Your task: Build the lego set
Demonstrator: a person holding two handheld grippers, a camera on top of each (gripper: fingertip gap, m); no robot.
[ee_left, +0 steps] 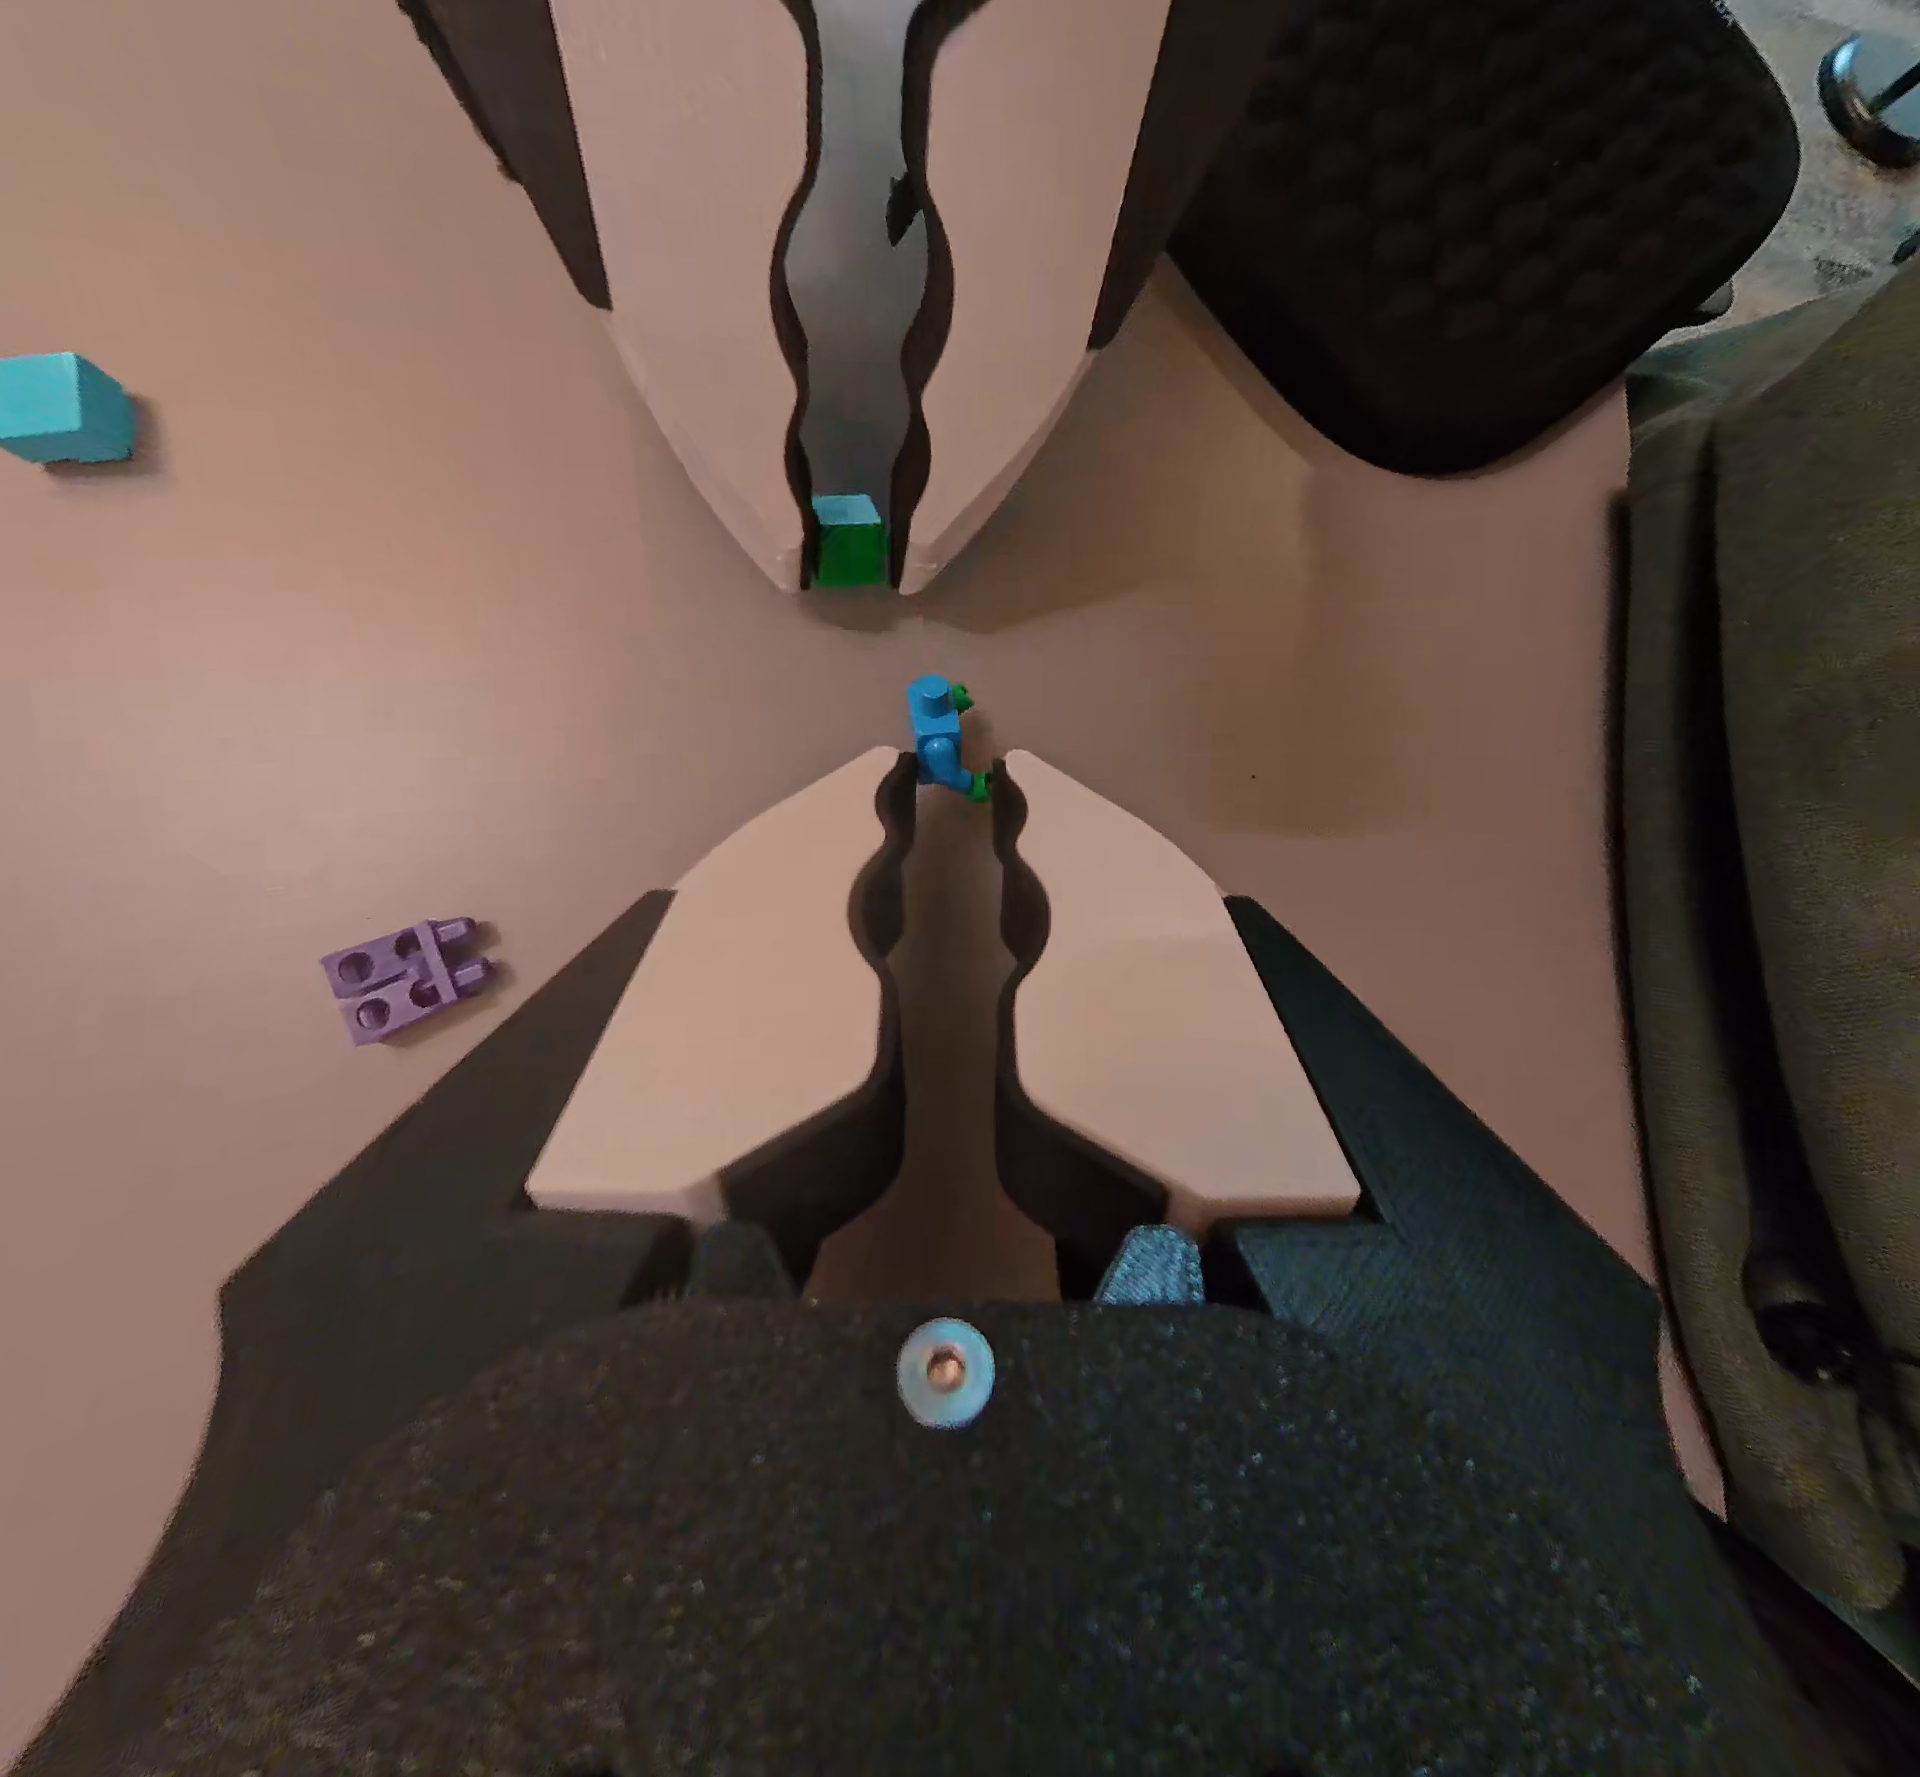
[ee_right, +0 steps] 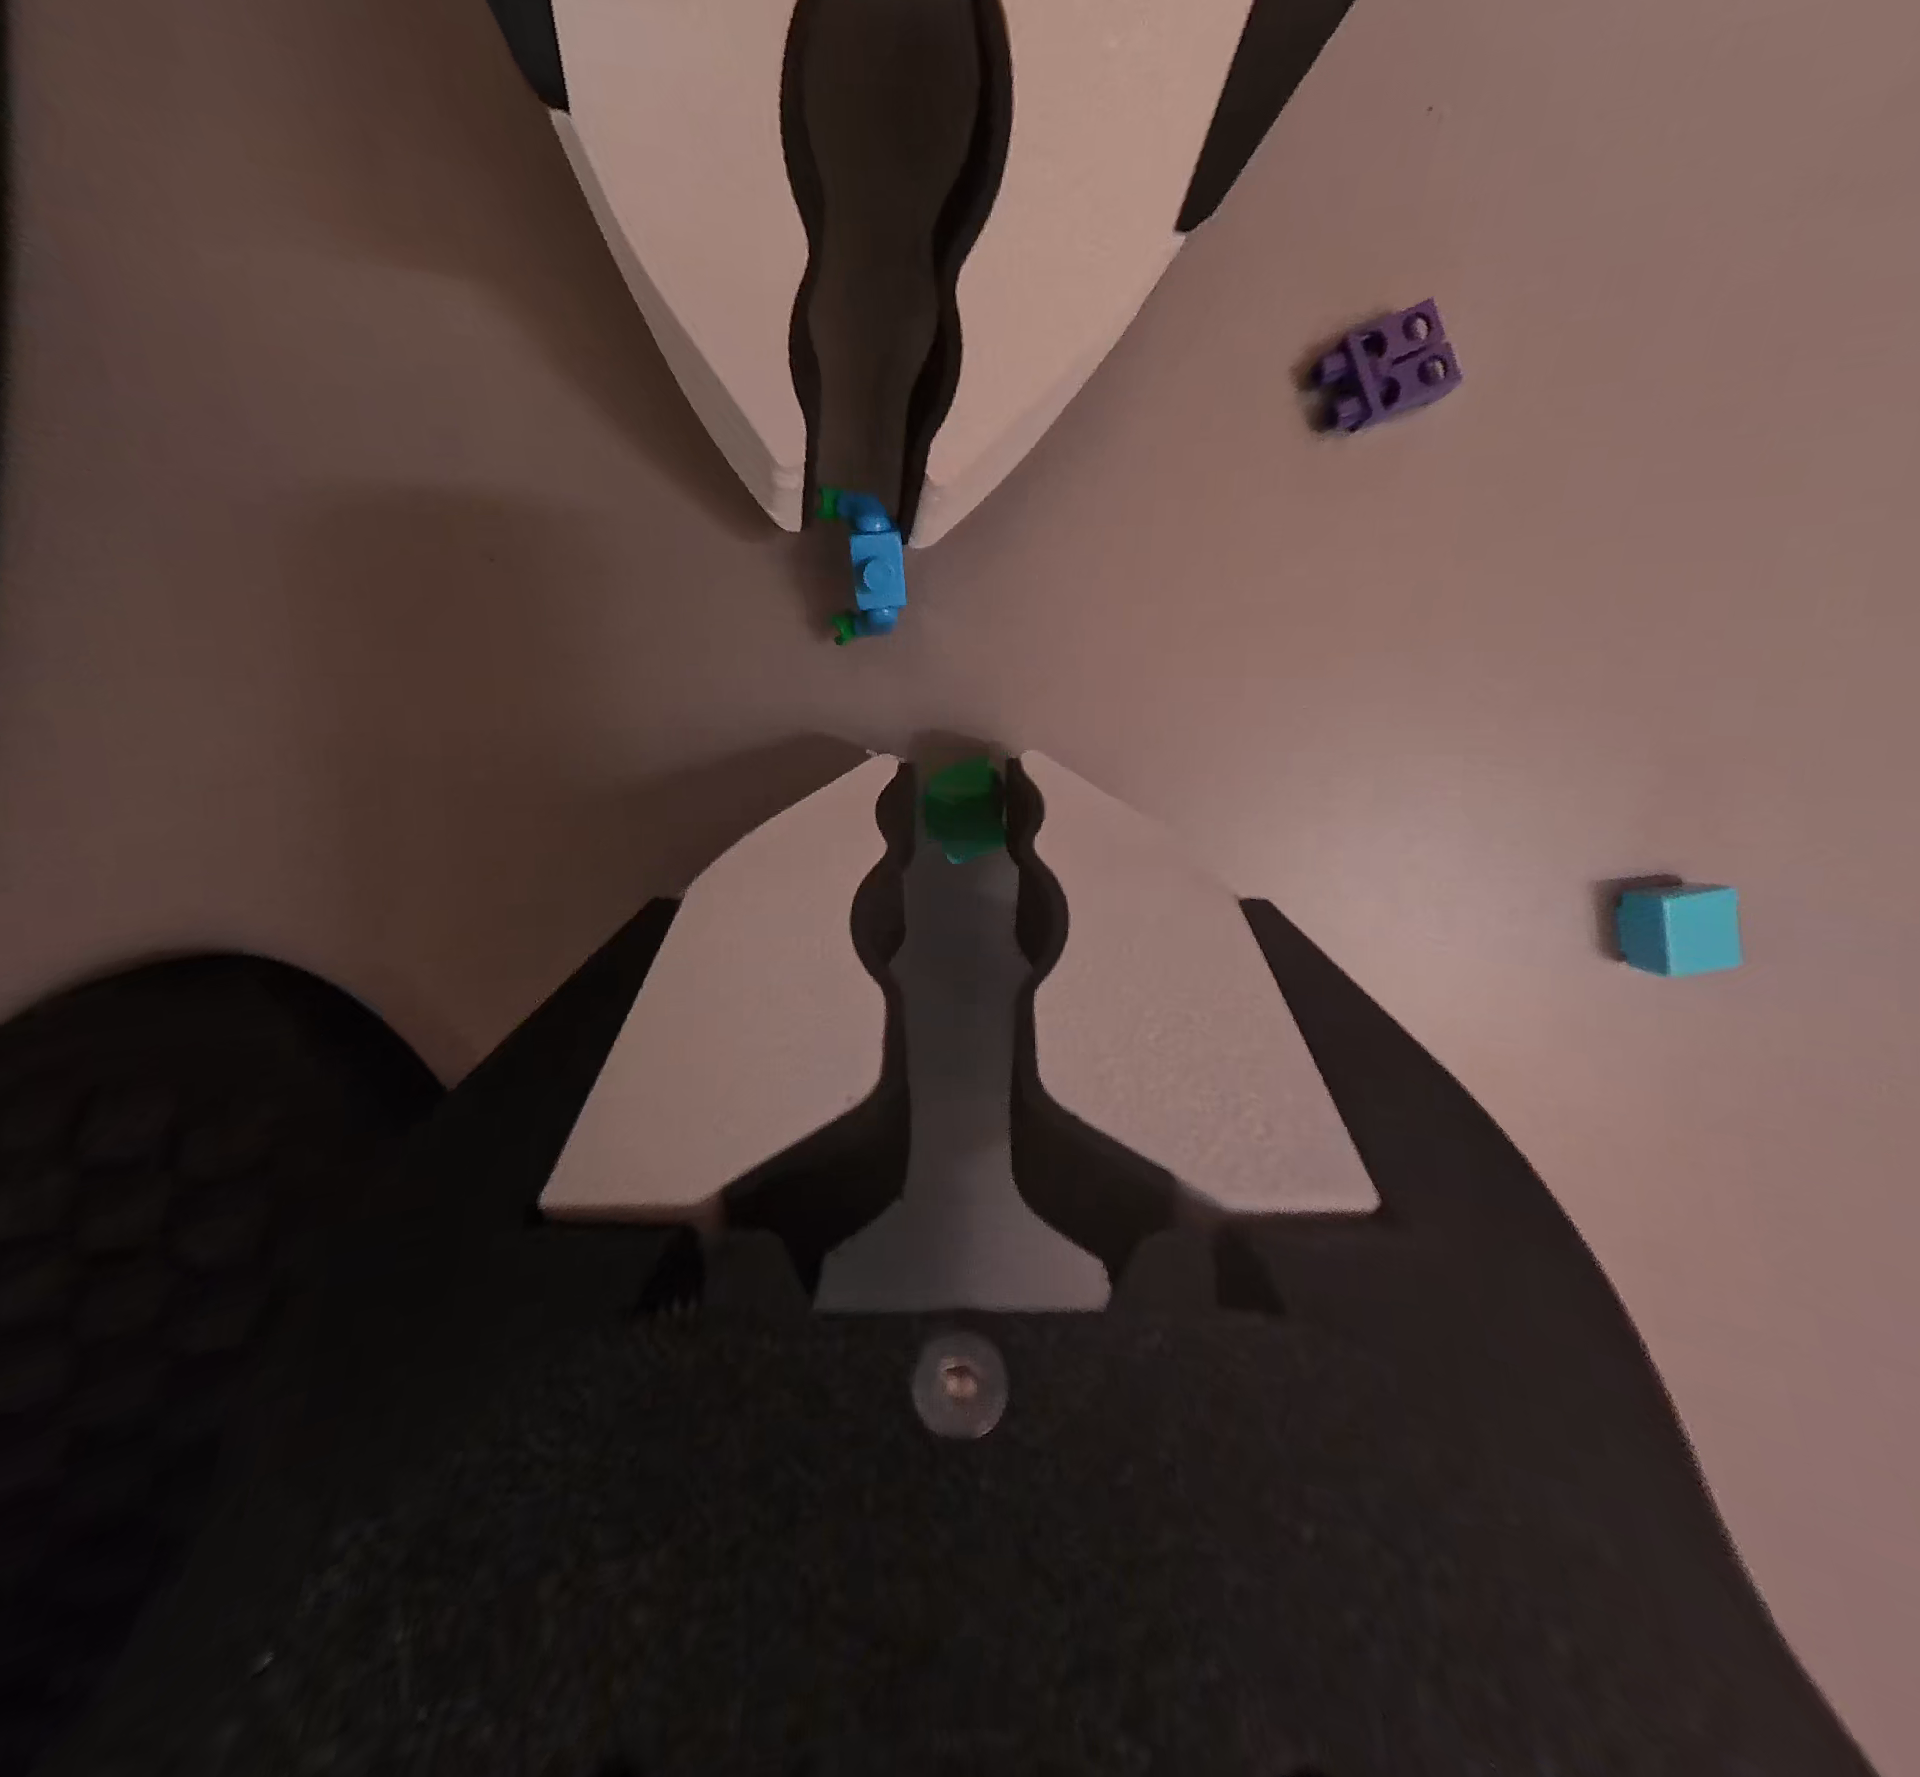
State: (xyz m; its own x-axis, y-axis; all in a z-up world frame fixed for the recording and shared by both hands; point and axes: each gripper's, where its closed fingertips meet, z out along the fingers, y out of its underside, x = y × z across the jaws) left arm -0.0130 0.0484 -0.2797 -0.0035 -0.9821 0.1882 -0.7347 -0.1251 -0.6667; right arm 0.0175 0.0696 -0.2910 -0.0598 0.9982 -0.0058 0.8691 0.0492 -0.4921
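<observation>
- The blue torso (ee_left: pixel 940 735), a small, light, rigid piece, is pinched at its lower end by the left gripper (ee_left: pixel 951 771).
- A green piece (ee_right: pixel 961 808) is clamped in the right gripper (ee_right: pixel 961 771), just opposite.
- The slippery plastic is best gripped on flat sides, clear of the thin arms.
- A purple piece (ee_left: pixel 407 979) and a teal block (ee_left: pixel 64 408) lie on the counter (ee_left: pixel 312 688), far left.

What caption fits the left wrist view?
Left gripper holds a blue figure body, facing the right gripper with a green piece.

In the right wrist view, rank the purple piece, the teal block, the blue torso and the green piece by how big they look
1. purple piece and teal block: look alike, no ranking.
2. blue torso.
3. green piece, partly hidden between the fingers and nearer the camera, so unsure.
</observation>
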